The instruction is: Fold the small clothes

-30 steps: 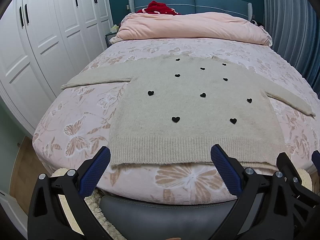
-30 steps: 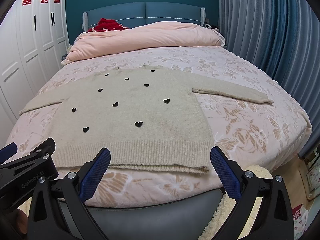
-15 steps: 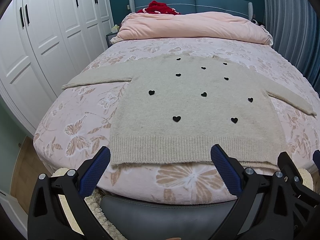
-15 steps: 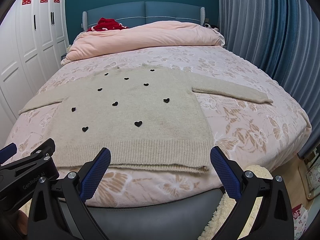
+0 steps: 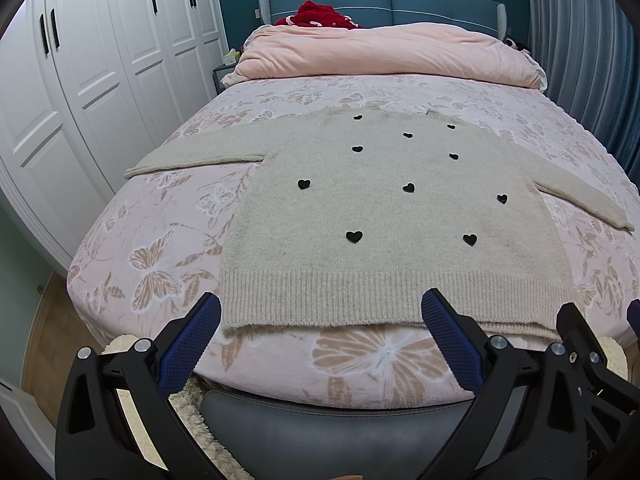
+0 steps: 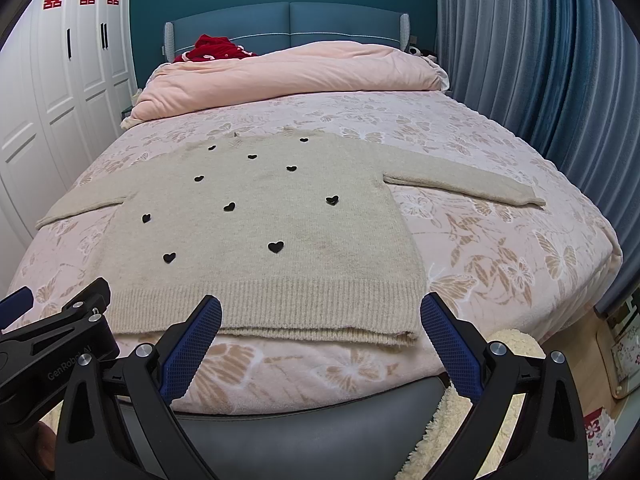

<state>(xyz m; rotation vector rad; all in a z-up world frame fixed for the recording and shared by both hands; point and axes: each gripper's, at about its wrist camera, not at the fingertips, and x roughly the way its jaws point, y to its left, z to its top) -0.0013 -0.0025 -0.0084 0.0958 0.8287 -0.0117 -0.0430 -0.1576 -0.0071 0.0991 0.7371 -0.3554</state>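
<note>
A small beige knit sweater with several black hearts lies flat on the bed, sleeves spread to both sides, ribbed hem toward me. My left gripper hovers open just short of the hem, its blue pads wide apart and holding nothing. My right gripper is also open and empty, at the hem's right half near the bottom right corner. The left gripper's black frame shows at the lower left of the right wrist view.
The bed has a pink butterfly-print cover, a folded pink duvet and a red item by the blue headboard. White wardrobes stand left, blue curtains right. A fluffy cream rug and dark grey bed-frame edge lie below.
Both views have shifted very slightly, with the sweater a touch lower and nearer in frame. Both grippers stay open and the sweater lies as before.
</note>
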